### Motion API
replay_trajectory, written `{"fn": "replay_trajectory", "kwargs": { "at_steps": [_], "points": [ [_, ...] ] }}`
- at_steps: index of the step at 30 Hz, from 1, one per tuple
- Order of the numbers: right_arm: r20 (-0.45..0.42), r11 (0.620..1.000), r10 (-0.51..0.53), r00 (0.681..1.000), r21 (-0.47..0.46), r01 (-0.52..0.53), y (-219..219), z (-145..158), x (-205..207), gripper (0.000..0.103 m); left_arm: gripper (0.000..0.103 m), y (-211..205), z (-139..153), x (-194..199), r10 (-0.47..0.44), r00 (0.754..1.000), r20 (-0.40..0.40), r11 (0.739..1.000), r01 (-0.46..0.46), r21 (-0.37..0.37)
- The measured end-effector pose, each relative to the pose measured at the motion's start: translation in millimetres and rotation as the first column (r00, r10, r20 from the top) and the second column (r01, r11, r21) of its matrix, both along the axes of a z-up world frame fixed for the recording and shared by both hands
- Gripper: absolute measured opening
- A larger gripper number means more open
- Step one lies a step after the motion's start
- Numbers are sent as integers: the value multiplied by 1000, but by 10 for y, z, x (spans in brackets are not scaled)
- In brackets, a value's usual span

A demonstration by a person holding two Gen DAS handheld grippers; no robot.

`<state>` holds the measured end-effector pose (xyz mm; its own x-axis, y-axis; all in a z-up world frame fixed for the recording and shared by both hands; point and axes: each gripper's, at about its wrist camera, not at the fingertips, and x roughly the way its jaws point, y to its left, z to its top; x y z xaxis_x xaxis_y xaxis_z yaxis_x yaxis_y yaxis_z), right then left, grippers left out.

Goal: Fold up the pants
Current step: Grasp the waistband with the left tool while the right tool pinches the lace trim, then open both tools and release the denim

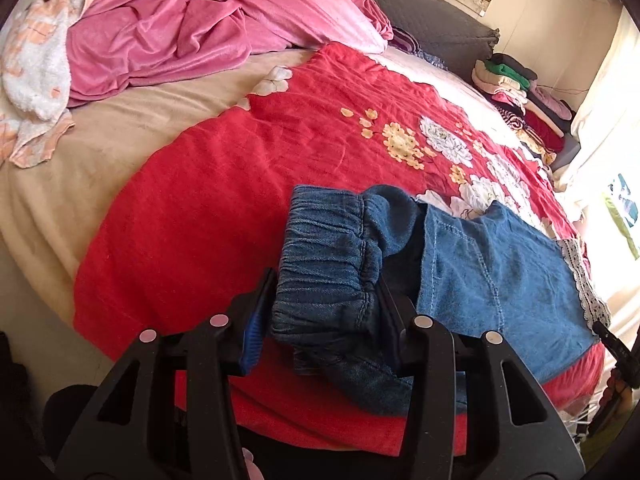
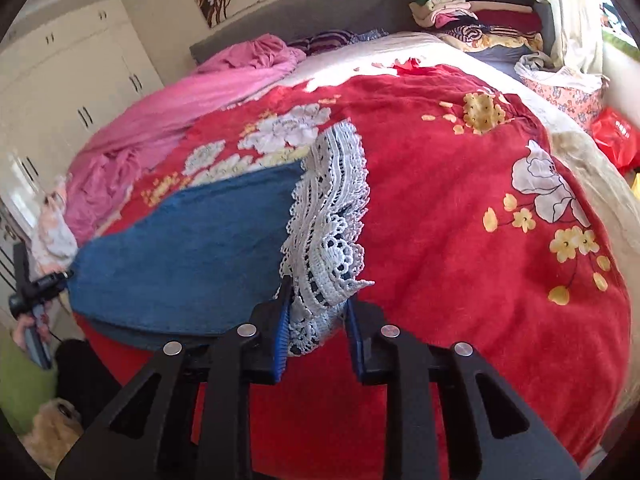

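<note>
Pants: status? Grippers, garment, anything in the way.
Left gripper shut on elastic waistband. Right gripper shut on lace hem. Pants on red blanket; nothing in the way.

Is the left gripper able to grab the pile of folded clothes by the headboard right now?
Probably not. The left gripper is shut on the pants waistband, and the folded clothes lie far across the red blanket.

pants (image 1: pixel 480 272): on the blanket (image 1: pixel 224 184), on the bed (image 1: pixel 100 152)
left claw (image 1: pixel 324 312): at waistband end
right claw (image 2: pixel 316 316): at lace hem (image 2: pixel 332 216) (opposite end)
clothes stack (image 1: pixel 520 96): by headboard (image 2: pixel 320 16), behind
</note>
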<state>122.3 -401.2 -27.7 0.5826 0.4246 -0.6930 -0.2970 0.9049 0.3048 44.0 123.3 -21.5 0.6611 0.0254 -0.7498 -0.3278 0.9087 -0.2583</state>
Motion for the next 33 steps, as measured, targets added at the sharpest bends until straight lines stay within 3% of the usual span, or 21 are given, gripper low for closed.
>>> {"fn": "replay_trajectory", "kwargs": {
  "at_steps": [2,4,12,22,33],
  "points": [
    [-39,999,-3,999,-40,2,28,-214,-26,24,38,-2,-70,24,1,1000,-26,1000,-1,5],
    [-33,1000,-7,999,-17,6,-14,-328,-57,24,40,1,-106,18,5,1000,-30,1000,-4,12],
    [-53,1000,-8,999,19,9,-89,-283,-61,30,51,-8,-48,-35,25,999,-40,999,-23,43],
    [-34,998,-52,998,28,53,-339,-110,-196,54,55,-68,447,-192,59,998,26,986,-63,155],
    [-2,989,-128,992,71,128,-565,44,-231,63,61,-409,887,-4,-15,997,78,976,-2,217]
  ]
}}
